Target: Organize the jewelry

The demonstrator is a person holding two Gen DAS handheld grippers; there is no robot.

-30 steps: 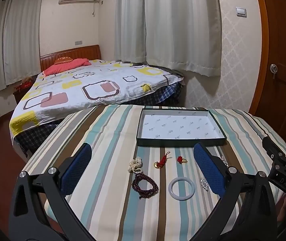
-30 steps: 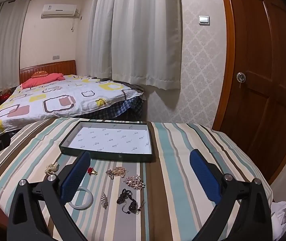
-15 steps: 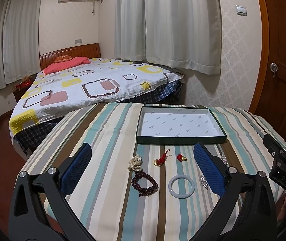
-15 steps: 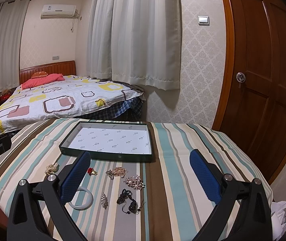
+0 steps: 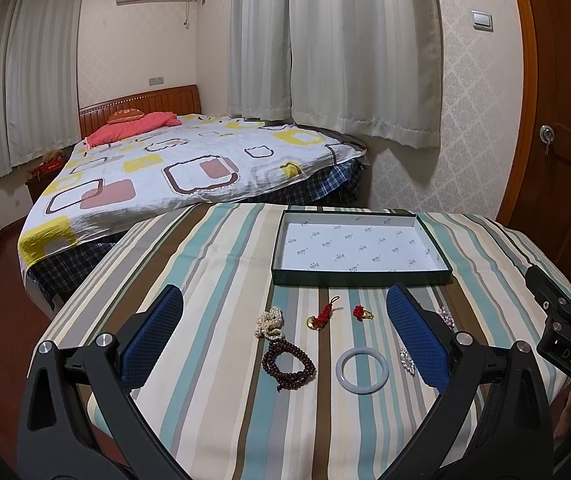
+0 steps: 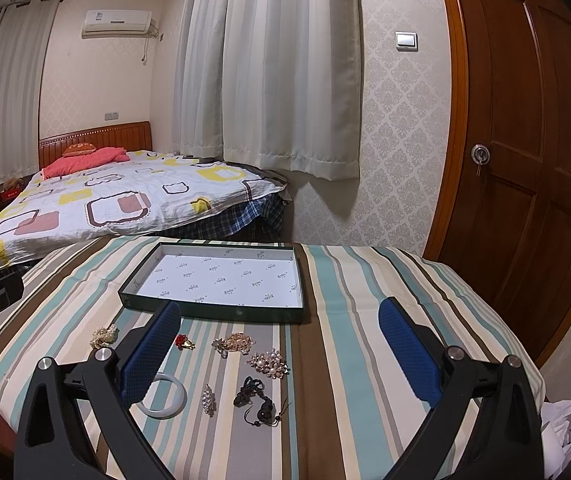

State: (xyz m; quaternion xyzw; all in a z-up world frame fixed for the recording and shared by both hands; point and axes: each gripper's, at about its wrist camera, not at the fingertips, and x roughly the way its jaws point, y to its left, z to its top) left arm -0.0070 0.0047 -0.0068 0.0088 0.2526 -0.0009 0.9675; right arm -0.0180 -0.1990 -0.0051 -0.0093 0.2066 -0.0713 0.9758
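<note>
Brooch (image 6: 208, 399) lies lengthwise — long axis toward the tray (image 6: 213, 309).

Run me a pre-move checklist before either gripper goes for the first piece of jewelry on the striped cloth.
1. Left gripper open and holding nothing: ok.
2. Right gripper open and holding nothing: ok.
3. Green tray in place with nothing inside, ready to receive: ok.
4. Pieces lie apart for single picks: mostly ok; the pearl bracelet lies very close to the dark red bead bracelet; whether they touch: cannot tell.
5. White bangle lies flat with a free rim: ok.
6. Black cord charm has loose strands that might snag: not ok, grip its knotted body.
</note>
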